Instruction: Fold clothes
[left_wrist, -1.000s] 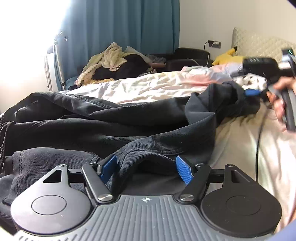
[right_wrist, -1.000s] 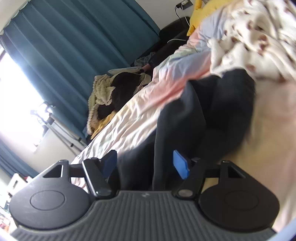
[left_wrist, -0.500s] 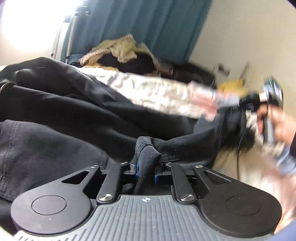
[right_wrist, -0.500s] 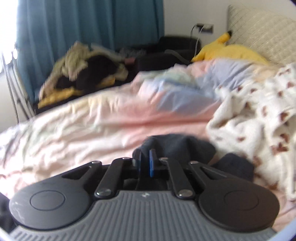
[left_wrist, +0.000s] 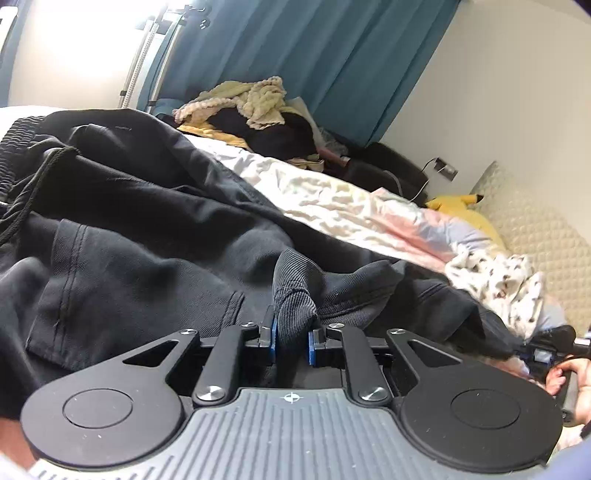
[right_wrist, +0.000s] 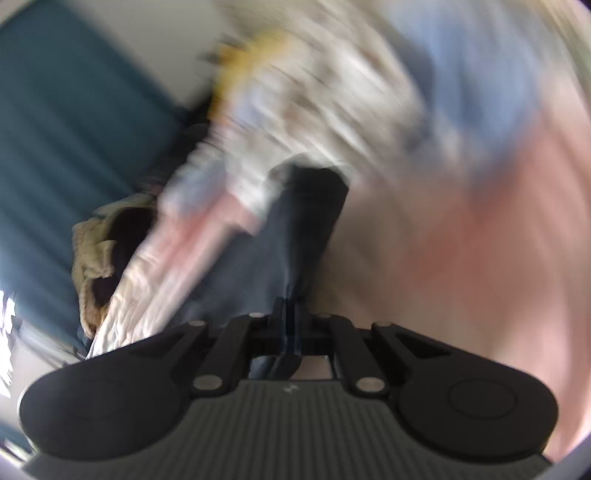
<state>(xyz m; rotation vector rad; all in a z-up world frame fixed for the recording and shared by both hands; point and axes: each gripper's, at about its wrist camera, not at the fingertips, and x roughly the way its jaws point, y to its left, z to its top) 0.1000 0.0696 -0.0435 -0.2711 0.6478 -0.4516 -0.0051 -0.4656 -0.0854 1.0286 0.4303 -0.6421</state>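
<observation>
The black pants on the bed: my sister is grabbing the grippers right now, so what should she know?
Left gripper: shut on a bunched fold of the black pants.
Right gripper: shut on another part of the dark fabric; its view is blurred by motion.
Pants lie crumpled across the bed, waistband and drawstring at far left.
Done: both ends gripped.
Left: spread flat, then fold. No fold is visible yet.
</observation>
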